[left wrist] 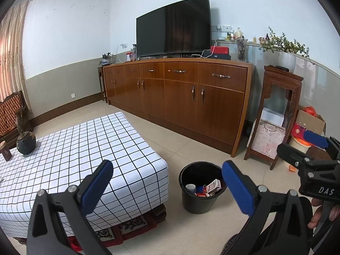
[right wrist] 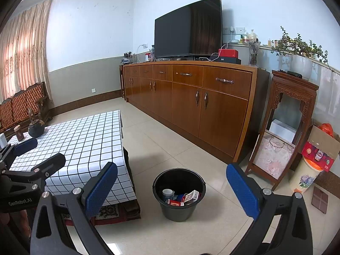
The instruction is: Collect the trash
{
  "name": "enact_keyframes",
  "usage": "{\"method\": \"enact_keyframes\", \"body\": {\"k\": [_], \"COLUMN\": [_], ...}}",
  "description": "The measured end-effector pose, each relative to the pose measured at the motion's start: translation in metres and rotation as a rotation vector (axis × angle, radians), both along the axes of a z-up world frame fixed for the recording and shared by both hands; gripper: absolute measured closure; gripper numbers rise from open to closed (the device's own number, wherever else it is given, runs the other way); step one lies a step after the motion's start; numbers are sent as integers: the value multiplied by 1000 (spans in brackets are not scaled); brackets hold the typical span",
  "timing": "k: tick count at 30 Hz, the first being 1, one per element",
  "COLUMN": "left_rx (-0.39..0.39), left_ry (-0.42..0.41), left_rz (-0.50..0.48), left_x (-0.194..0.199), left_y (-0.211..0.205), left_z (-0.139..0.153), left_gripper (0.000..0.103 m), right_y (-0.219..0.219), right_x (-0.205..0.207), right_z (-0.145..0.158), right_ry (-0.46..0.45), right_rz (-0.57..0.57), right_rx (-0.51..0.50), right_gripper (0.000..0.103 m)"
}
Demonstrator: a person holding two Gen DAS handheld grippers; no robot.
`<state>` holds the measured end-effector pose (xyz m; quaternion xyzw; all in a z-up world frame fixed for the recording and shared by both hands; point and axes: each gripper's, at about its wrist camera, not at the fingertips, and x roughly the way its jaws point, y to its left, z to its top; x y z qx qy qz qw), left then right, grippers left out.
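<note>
A black trash bucket (left wrist: 199, 189) stands on the tiled floor beside the low table; it also shows in the right wrist view (right wrist: 179, 193). Inside lie a white cup (right wrist: 167, 192), a red-and-white carton (right wrist: 191, 196) and other small packages. My left gripper (left wrist: 167, 176) is open and empty, held above the table's corner and the bucket. My right gripper (right wrist: 172, 180) is open and empty, held above the bucket. Each gripper shows in the other's view: the right at the right edge (left wrist: 297, 146), the left at the left edge (right wrist: 40, 153).
A low table with a checked cloth (left wrist: 85, 148) holds a dark teapot (left wrist: 26, 142) and a small tin (left wrist: 5, 150). A long wooden cabinet (left wrist: 180, 97) with a TV (left wrist: 173, 26) lines the wall. A carved stand (right wrist: 284, 127), a cardboard box (right wrist: 320, 148) and a flowered bin (right wrist: 306, 176) stand at right.
</note>
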<state>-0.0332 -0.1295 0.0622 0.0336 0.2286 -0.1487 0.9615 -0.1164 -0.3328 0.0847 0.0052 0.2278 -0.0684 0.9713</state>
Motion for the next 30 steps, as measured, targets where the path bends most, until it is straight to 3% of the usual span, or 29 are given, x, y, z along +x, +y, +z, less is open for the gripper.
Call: {"method": "enact_keyframes", "body": {"k": [5,9,14,30], "left_rx": [-2,41,11,1], "left_ry": [2,-14,-16,-11], "left_rz": [-3,5,-44,-58], "left_x": [0,0,-1,-1], "left_y": [0,-3,-2,-3], "left_z": [-1,-4,-4,-1], "left_gripper": [0,0,0,0], "right_y": [0,0,0,2], "right_x": [-1,-1,-1,-1], "right_z": [0,0,0,-3], "right_ry": [0,3,4,9], "right_rz": [0,-1,-5,-6], "right_rx": [2,4,4,7], "right_gripper": [0,0,0,0]}}
